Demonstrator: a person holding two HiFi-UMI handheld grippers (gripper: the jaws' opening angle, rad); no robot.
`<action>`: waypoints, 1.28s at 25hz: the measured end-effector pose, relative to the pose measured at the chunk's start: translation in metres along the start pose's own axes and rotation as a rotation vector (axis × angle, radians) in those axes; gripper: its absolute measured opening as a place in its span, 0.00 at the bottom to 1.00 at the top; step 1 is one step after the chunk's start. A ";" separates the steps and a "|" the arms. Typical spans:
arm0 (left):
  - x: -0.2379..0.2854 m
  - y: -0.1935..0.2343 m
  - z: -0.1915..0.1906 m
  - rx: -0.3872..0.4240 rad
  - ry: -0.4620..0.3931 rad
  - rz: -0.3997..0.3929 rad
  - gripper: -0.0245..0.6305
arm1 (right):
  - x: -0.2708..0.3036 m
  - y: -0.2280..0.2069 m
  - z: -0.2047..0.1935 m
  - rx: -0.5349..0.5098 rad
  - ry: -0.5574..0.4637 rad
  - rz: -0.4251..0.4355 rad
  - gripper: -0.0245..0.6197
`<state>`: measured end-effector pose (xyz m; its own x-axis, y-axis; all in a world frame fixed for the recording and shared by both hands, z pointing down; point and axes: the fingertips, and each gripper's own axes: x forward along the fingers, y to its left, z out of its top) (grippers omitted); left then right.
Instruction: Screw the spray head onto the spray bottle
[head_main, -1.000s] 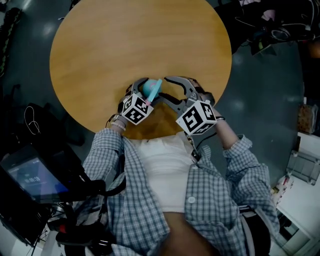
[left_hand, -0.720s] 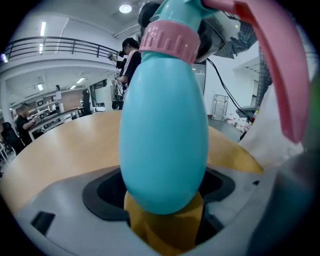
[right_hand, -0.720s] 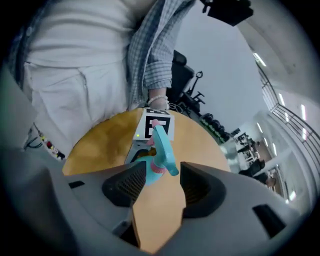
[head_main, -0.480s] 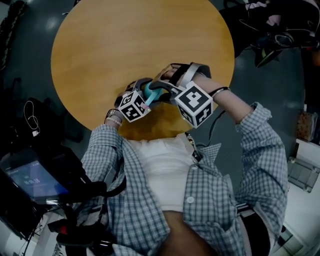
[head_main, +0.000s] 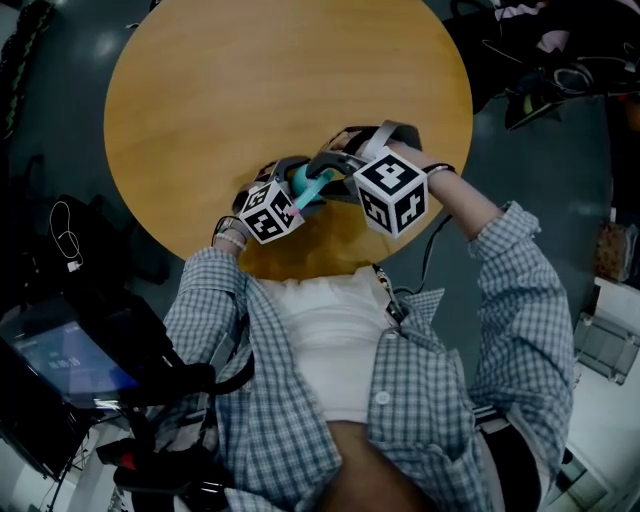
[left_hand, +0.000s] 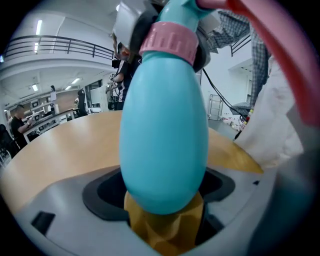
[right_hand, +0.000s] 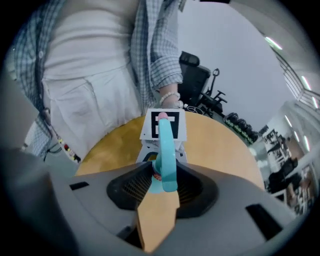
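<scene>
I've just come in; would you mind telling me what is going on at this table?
A person works at a round wooden table with a handheld claw in each hand. The left claw clamps the teal spray bottle by its body. The right claw has just been closing and pinches the spray head, which sits on the bottle's neck at its pink collar. How tightly it is threaded cannot be told.
</scene>
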<state>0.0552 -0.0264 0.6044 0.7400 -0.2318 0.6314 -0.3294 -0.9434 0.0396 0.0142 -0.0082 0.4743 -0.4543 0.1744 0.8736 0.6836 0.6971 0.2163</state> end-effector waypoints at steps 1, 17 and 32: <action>0.000 -0.001 0.000 0.001 -0.004 0.000 0.67 | -0.001 -0.001 -0.001 0.070 -0.034 -0.013 0.24; 0.001 0.004 0.010 0.006 -0.040 0.046 0.67 | -0.016 -0.001 -0.020 0.732 -0.270 -0.562 0.22; 0.005 0.025 0.008 -0.106 -0.037 0.210 0.67 | -0.010 -0.002 -0.033 1.145 -0.269 -0.913 0.14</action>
<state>0.0551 -0.0531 0.6028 0.6691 -0.4304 0.6059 -0.5366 -0.8438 -0.0067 0.0363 -0.0338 0.4791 -0.6444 -0.5816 0.4965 -0.6388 0.7663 0.0685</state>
